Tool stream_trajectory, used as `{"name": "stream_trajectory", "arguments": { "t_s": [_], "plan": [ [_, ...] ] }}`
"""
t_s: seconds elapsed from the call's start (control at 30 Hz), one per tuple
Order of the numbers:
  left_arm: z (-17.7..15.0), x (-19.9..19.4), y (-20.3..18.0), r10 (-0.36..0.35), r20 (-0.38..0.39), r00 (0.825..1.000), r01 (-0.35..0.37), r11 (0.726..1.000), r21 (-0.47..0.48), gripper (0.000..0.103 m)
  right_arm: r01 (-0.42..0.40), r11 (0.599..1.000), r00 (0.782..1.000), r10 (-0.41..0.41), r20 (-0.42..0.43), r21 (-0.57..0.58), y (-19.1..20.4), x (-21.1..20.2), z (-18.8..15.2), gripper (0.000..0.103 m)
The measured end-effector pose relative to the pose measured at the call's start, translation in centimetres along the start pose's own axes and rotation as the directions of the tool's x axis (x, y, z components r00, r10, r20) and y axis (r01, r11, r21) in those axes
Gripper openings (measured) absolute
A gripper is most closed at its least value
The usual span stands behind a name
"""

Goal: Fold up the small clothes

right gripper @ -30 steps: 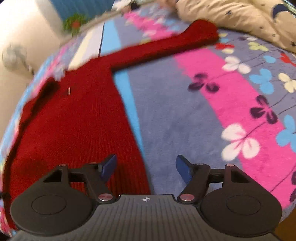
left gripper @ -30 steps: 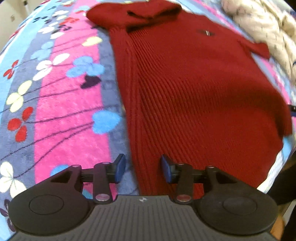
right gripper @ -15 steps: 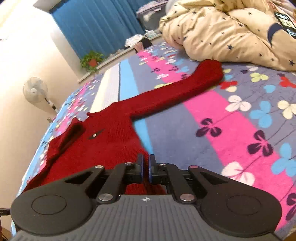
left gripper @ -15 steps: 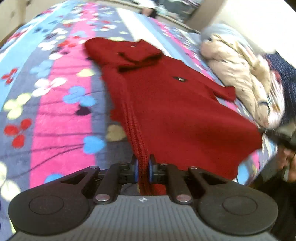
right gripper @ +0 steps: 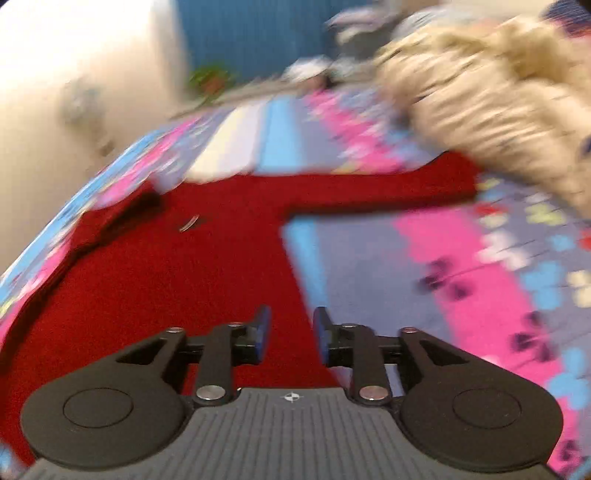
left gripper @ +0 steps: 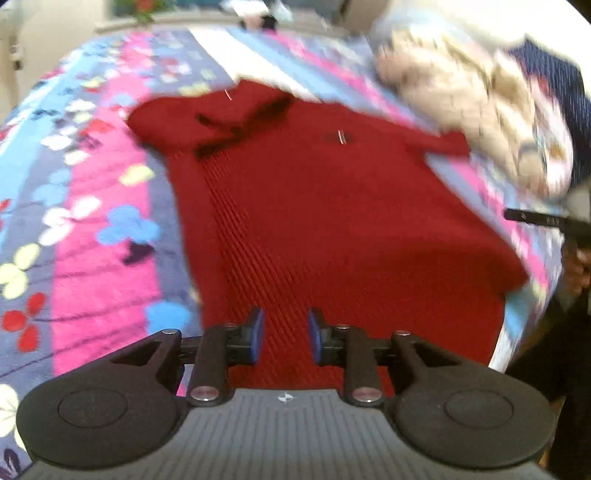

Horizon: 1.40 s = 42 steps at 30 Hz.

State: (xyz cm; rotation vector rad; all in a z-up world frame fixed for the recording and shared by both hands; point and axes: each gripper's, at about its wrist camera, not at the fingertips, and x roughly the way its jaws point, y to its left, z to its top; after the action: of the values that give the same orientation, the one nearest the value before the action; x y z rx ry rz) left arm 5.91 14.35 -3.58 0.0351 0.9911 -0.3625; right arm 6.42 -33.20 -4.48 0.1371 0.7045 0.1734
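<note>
Lying spread flat on a bed, a dark red knitted sweater (left gripper: 332,206) sits on a fleece blanket striped in pink, blue and grey with a flower print (left gripper: 92,229). This sweater is the landmark for everything else. Both views are blurred.

In the left wrist view, the left gripper (left gripper: 284,339) hovers above the sweater's near hem, toward its left side. Its blue-padded jaws stand apart and are opening; red knit shows in the gap below them, but the pads do not press on it. A folded collar or hood lies at the sweater's far end. Beyond the sweater's right shoulder is a cream, rumpled quilt (left gripper: 480,110).

In the right wrist view, the right gripper (right gripper: 291,334) hangs over the sweater's (right gripper: 166,288) right edge near the hem, where red knit meets the blanket (right gripper: 461,295). Its jaws are likewise apart and opening, nothing clamped between them. One sleeve stretches away to the right, its cuff reaching the cream quilt (right gripper: 498,103). Past the sweater's far end hangs a blue curtain (right gripper: 251,33).
</note>
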Motion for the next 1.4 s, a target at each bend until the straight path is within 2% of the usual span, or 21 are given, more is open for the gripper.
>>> {"name": "stream_trajectory", "arguments": {
  "t_s": [0.03, 0.07, 0.1, 0.13, 0.17, 0.23, 0.3, 0.4, 0.47, 0.57, 0.63, 0.7, 0.8, 0.83, 0.9, 1.0, 1.07, 1.13, 1.2, 1.37, 1.4],
  "plan": [
    [-0.1, 1.2, -0.4, 0.027, -0.060, 0.998, -0.026, 1.000, 0.016, 0.036, -0.020, 0.999, 0.994, 0.016, -0.112, -0.030, 0.5, 1.6, -0.6, 0.045],
    [-0.2, 2.5, -0.6, 0.072, -0.127, 0.989, -0.068, 0.997, 0.031, 0.036, -0.003, 0.997, 0.975, -0.013, -0.222, -0.074, 0.9, 3.3, -1.5, 0.046],
    [-0.4, 3.7, -0.7, 0.112, -0.174, 0.978, -0.106, 0.993, 0.044, 0.036, 0.028, 0.991, 0.958, -0.065, -0.280, -0.133, 1.4, 4.5, -2.5, 0.046],
    [-0.2, 4.0, -0.8, 0.121, -0.178, 0.977, -0.114, 0.992, 0.046, 0.036, 0.048, 0.985, 0.962, -0.091, -0.257, -0.167, 2.0, 4.7, -2.4, 0.046],
    [0.1, 3.7, -0.7, 0.110, -0.152, 0.982, -0.105, 0.994, 0.039, 0.037, 0.057, 0.983, 0.965, -0.099, -0.241, -0.175, 2.4, 4.6, -1.8, 0.046],
    [0.8, 2.5, -0.7, 0.075, -0.061, 0.995, -0.074, 0.997, 0.004, 0.051, 0.076, 0.983, 0.979, -0.106, -0.173, -0.169, 2.6, 3.9, -0.8, 0.046],
    [1.5, 1.4, -0.9, 0.072, 0.029, 0.997, -0.072, 0.997, -0.005, 0.055, 0.119, 0.981, 0.985, -0.135, -0.103, -0.152, 2.9, 3.3, 0.1, 0.048],
    [1.8, 0.5, -1.7, 0.110, 0.151, 0.982, -0.112, 0.994, 0.006, 0.068, 0.123, 0.988, 0.992, -0.125, -0.026, -0.092, 2.8, 3.4, 1.4, 0.050],
    [2.4, 0.4, -2.0, 0.118, 0.204, 0.972, -0.122, 0.993, 0.006, 0.068, 0.096, 0.993, 0.995, -0.096, -0.002, -0.067, 3.4, 3.9, 1.9, 0.050],
    [3.7, 1.0, -2.3, 0.139, 0.236, 0.962, -0.135, 0.990, -0.032, 0.070, 0.037, 0.996, 0.999, -0.035, 0.021, -0.087, 4.9, 4.7, 2.8, 0.051],
    [4.7, 1.7, -2.1, 0.160, 0.254, 0.954, -0.145, 0.986, -0.079, 0.080, 0.019, 0.992, 0.998, -0.010, 0.065, -0.128, 6.3, 5.1, 3.5, 0.054],
    [6.2, 2.4, -2.6, 0.184, 0.286, 0.940, -0.156, 0.981, -0.118, 0.082, 0.015, 0.987, 0.996, 0.000, 0.090, -0.160, 7.5, 5.4, 3.9, 0.059],
    [9.8, 4.5, -3.4, 0.200, 0.311, 0.929, -0.155, 0.974, -0.164, 0.082, 0.009, 0.981, 0.995, 0.010, 0.095, -0.194, 8.5, 6.0, 4.7, 0.064],
    [11.1, 5.3, -3.4, 0.200, 0.313, 0.929, -0.149, 0.972, -0.180, 0.088, 0.006, 0.980, 0.996, 0.011, 0.086, -0.197, 8.7, 6.2, 4.9, 0.066],
    [13.9, 7.2, -3.9, 0.209, 0.317, 0.925, -0.142, 0.965, -0.220, 0.098, -0.010, 0.980, 0.999, 0.019, 0.042, -0.201, 9.1, 6.7, 5.3, 0.068],
    [18.0, 10.9, -3.8, 0.190, 0.307, 0.933, -0.097, 0.951, -0.294, 0.099, -0.009, 0.978, 0.999, -0.002, -0.051, -0.210, 9.4, 7.8, 5.4, 0.068],
    [20.2, 13.4, -2.9, 0.161, 0.284, 0.945, -0.043, 0.924, -0.380, 0.099, -0.022, 0.975, 0.997, 0.006, -0.071, -0.220, 9.4, 8.3, 5.8, 0.068],
    [22.1, 15.9, -1.3, 0.133, 0.267, 0.954, 0.014, 0.874, -0.486, 0.099, -0.030, 0.972, 0.998, 0.015, -0.064, -0.233, 9.4, 8.5, 5.8, 0.068],
    [23.7, 18.1, 0.4, 0.143, 0.254, 0.957, 0.034, 0.811, -0.584, 0.099, -0.027, 0.972, 0.998, 0.013, -0.061, -0.233, 9.3, 8.9, 6.1, 0.068],
    [25.8, 20.4, 4.5, 0.174, 0.285, 0.943, 0.105, 0.658, -0.746, 0.096, -0.007, 0.981, 0.997, -0.009, -0.080, -0.195, 8.3, 10.4, 6.7, 0.068],
    [26.1, 20.3, 5.1, 0.177, 0.295, 0.939, 0.116, 0.645, -0.755, 0.088, -0.004, 0.982, 0.997, -0.012, -0.082, -0.189, 8.2, 10.5, 6.8, 0.068]
  ]
}}
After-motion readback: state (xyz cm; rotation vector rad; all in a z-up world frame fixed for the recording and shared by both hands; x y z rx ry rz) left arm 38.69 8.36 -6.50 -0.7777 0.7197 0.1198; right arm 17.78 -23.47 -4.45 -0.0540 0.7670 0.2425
